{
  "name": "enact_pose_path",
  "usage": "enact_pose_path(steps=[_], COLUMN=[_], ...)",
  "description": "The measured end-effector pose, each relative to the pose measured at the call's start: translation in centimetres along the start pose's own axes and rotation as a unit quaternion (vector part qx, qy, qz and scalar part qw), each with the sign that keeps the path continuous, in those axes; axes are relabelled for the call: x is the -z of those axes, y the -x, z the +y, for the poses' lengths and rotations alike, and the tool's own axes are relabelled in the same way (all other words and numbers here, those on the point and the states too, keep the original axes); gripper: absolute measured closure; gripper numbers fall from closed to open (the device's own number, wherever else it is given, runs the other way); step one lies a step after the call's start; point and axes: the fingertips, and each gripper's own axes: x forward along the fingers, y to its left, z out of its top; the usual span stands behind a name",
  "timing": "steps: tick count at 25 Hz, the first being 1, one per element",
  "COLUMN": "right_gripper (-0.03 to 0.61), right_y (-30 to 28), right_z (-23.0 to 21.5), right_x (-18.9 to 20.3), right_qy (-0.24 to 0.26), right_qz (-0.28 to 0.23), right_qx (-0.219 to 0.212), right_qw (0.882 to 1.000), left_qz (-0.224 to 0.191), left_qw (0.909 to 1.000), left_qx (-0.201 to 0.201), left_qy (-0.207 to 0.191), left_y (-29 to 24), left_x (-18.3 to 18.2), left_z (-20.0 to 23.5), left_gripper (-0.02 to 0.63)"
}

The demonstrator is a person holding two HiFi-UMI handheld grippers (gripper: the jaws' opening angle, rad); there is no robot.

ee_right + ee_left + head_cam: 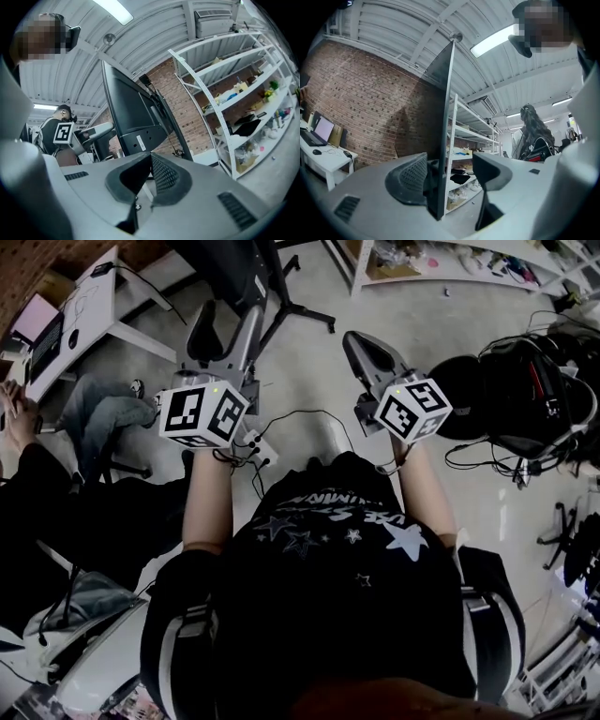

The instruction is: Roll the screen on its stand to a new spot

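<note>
From above, the head view shows a person's two forearms stretched forward over a pale floor (309,352), each holding a hand-held gripper topped by a marker cube. The dark legs of the stand (286,301) spread on the floor just ahead. This view does not show the jaws clearly.

The left gripper view shows the screen (444,117) edge-on. It is a thin dark panel standing upright, its long edge running from the jaws up toward the ceiling and leaning slightly right at the top. The left hand-held gripper (449,174) has its jaws wide apart. The screen's lower edge stands between them, just beside the left pad and clear of the right pad. A brick wall (365,103) and shelves (471,133) lie behind.

The right gripper view alone shows the screen's back, a dark panel with a small white label, facing this camera. The right hand-held gripper (149,176) has its jaws together, with nothing seen between them.
</note>
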Motion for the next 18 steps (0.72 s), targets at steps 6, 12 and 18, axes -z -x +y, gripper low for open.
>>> enact_pose_path(steps=[6, 12, 18], right_gripper=[0.572, 0.572, 0.572], right_y=[-2.4, -5.8, -8.7], right_z=[-2.1, -3.3, -4.0], right_x=[-0.2, -3.0, -5.2], right_qy=[-0.013, 0.01, 0.022], right_qz=[0.016, 0.015, 0.007], right_qx=[-0.023, -0.059, -0.086], right_qw=[1.0, 0.998, 0.996], left_qz=[-0.039, -0.04, -0.033], left_qw=[0.9976, 0.9953, 0.9917], left_qx=[-0.039, -0.076, -0.102], left_qy=[-0.042, -0.044, -0.071], left_y=[-3.5, -5.7, -7.2], left_x=[-2.8, -3.7, -4.4], left_z=[0.4, 1.8, 2.8], left_gripper=[0.287, 0.285, 0.287])
